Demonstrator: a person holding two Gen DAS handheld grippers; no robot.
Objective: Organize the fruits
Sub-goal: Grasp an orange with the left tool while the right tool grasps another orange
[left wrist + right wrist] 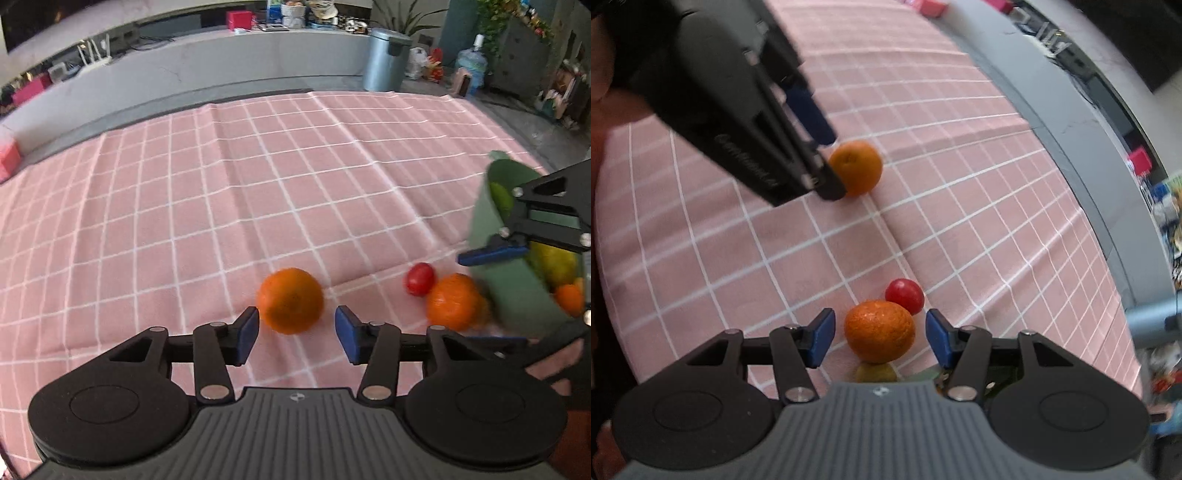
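Left gripper (295, 328) open around orange (290, 301) on pink cloth (184, 203). Right gripper (880, 332) open around second orange (879, 330), tomato (905, 295) touching behind. Oranges likely firm, round, roll-prone: grip widest middle.

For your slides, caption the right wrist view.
Open right gripper straddles an orange beside a red tomato.

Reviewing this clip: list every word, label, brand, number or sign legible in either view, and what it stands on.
No text can be read for certain.
Raised lettering on the side of the left gripper, right wrist view: blurred, unreadable.
Round emblem on the grey housing of the right gripper: a symbol, no letters.
Packages on the far counter: print too small to read.
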